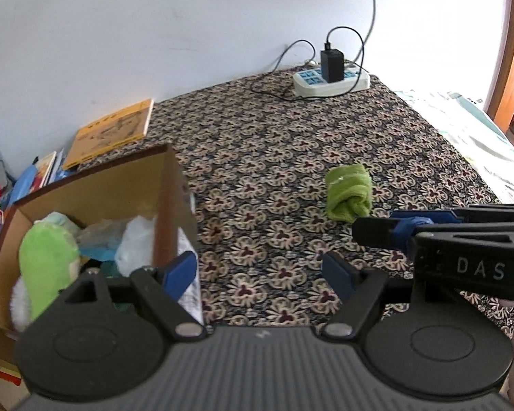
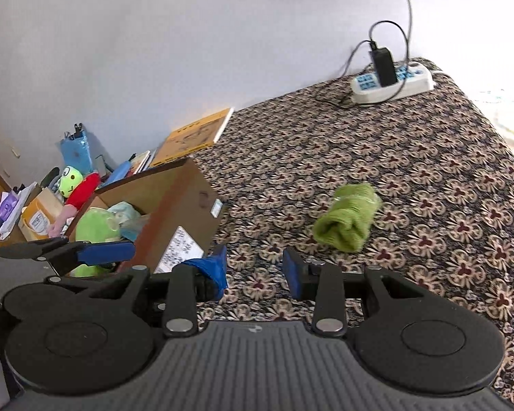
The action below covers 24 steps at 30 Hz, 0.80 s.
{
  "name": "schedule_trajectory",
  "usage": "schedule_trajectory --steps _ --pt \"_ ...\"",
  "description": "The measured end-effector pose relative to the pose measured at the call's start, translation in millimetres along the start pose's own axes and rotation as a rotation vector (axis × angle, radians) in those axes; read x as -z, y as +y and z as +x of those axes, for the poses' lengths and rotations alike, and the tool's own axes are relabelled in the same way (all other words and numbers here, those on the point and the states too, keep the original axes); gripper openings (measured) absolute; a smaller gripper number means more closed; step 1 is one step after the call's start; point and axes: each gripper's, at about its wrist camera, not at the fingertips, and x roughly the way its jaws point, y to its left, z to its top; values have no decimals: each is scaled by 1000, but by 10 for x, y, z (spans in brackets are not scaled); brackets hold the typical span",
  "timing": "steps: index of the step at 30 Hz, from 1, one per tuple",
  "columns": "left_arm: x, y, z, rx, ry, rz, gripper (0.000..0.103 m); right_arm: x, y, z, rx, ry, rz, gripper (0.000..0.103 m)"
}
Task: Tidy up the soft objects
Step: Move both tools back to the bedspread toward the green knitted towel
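Observation:
A rolled green towel [image 1: 349, 191] [image 2: 347, 221] lies on the patterned bedspread [image 1: 274, 157] [image 2: 411, 178]. To its left stands an open cardboard box [image 1: 169, 205] [image 2: 178, 202] holding a green plush toy [image 1: 48, 263] [image 2: 94, 226] and crumpled plastic bags [image 1: 133, 243]. My left gripper [image 1: 258, 274] is open and empty, its left finger by the box's right wall. My right gripper [image 2: 255, 272] is open too, nothing between its blue pads, short of the towel. In the left wrist view it [image 1: 377, 227] reaches in from the right below the towel.
A white power strip [image 1: 330, 80] [image 2: 392, 82] with a black charger and cables lies by the far wall. A yellow book [image 1: 111, 132] [image 2: 195, 135] lies behind the box. Toys, books and boxes [image 2: 68, 185] crowd the left. A pale sheet [image 1: 462, 120] borders the right.

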Motion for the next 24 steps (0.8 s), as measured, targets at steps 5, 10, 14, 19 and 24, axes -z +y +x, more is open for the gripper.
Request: schedule_trajectory --steps 5,10,14,19,24 --pt "-16 -130 91 8 20 10 79 25 -163 -21 13 12 28 20" --pt "-36 -233 196 24 45 15 79 27 -300 -53 27 16 47 20" --pt "-54 -335 269 33 55 31 79 27 -398 -92 44 15 62 20" --pt "-79 -436 361 46 64 46 79 5 -525 -132 57 14 92 20" --pt "-93 -491 468 69 70 43 79 -21 -657 -135 71 13 118 20"
